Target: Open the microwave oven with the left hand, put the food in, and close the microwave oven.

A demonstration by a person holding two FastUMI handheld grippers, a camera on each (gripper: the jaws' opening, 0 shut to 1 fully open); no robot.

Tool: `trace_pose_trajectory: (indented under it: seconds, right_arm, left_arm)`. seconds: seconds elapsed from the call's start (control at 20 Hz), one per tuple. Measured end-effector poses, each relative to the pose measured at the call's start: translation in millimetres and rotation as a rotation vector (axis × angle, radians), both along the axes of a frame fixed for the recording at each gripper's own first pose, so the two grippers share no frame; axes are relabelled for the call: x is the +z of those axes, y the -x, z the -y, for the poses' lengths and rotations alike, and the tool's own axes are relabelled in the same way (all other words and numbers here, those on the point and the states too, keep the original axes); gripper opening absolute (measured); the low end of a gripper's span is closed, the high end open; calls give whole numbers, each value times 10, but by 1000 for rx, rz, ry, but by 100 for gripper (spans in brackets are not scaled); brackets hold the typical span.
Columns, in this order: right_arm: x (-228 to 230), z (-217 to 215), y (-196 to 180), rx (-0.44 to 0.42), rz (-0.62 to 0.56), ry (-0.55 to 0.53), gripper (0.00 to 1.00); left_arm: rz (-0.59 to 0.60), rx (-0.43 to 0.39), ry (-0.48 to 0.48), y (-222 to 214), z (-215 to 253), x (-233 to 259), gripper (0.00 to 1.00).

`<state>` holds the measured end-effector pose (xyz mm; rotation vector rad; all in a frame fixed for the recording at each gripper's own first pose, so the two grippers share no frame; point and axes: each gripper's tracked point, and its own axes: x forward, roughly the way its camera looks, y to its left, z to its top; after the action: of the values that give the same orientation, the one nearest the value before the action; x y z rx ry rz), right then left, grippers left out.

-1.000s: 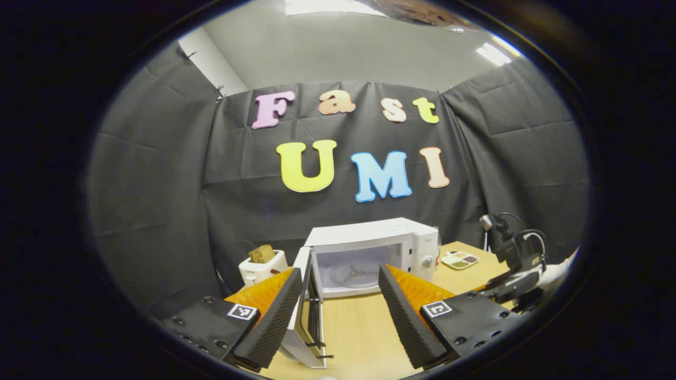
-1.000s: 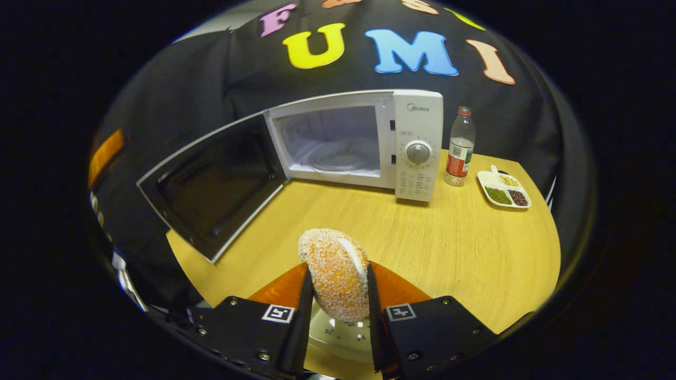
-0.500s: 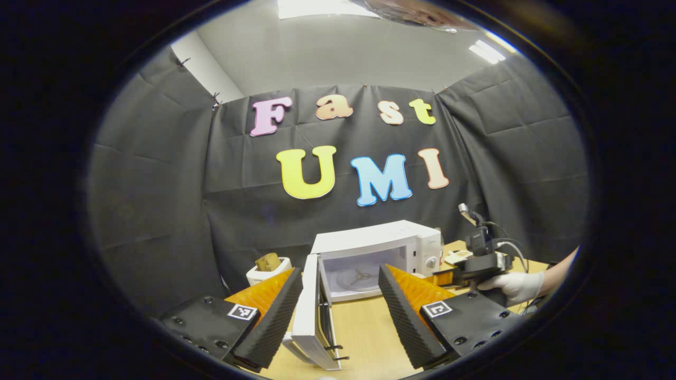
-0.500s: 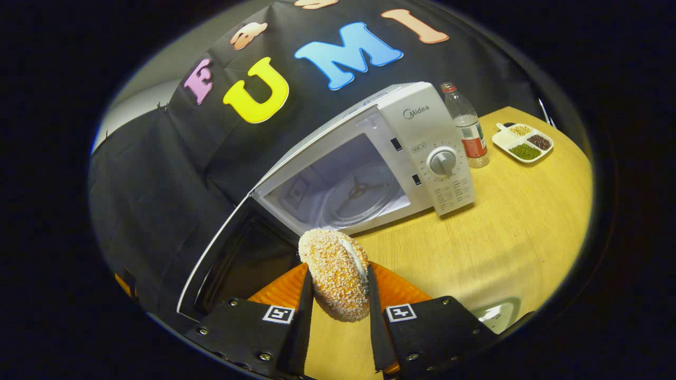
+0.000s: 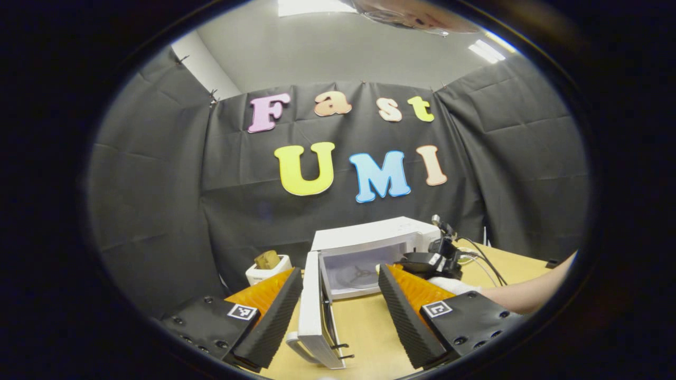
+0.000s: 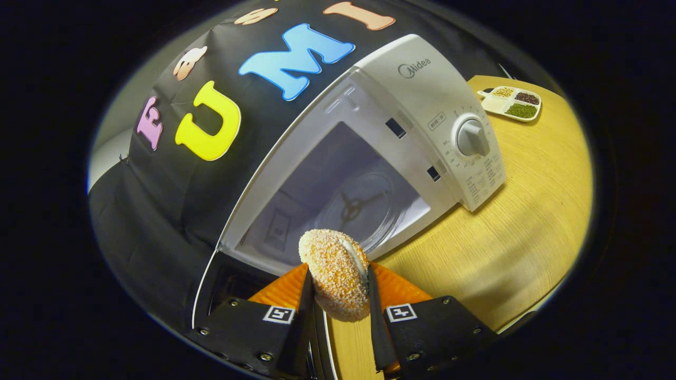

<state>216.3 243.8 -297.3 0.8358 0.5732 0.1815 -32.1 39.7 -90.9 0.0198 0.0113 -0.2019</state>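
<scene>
Wooden table [image 6: 507, 211], open microwave [image 6: 422, 105], bun [image 6: 335, 274] clamped in right claw [image 6: 338, 301]

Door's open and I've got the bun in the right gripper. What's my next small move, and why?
Probably ease the right gripper forward into the microwave cavity, toward the glass turntable. The door stands wide open, the crumbed bun is clamped between both fingers just outside the opening, and the turntable looks bare. The left gripper is open, holding nothing.

A white microwave [image 6: 422, 100], an orange crumb-speckled bun [image 6: 335, 274] with a white seam, and a pale wood-grain table [image 6: 528, 211].
</scene>
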Motion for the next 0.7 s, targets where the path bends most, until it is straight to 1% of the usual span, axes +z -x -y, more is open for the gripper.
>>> trace_pose_trajectory:
  seconds: [0.25,0.3,0.35,0.45,0.6,0.65,0.7]
  right_arm:
    - [-192,-110,-377,-86,-23,32,48]
    - [-232,-142,-459,-95,-27,39,48]
    - [-259,-162,-517,-108,-34,40,48]
    - [-290,-214,-637,-134,-29,47,48]
    - [-369,-259,-756,-148,-30,100,48]
    - [-412,-259,-784,-157,-38,112,48]
    - [-416,-252,-817,-163,-42,107,48]
  left_arm:
    - [-8,-4,-1,-77,-67,-18,99]
    - [-8,-5,1,-79,-86,-20,95]
    - [-11,-7,3,-99,-94,-26,95]
    - [-17,-6,0,-109,-120,-58,99]
    - [-23,-2,0,-109,-164,-102,95]
    - [-26,-2,2,-111,-176,-124,95]
    - [-28,-1,3,-108,-179,-141,99]
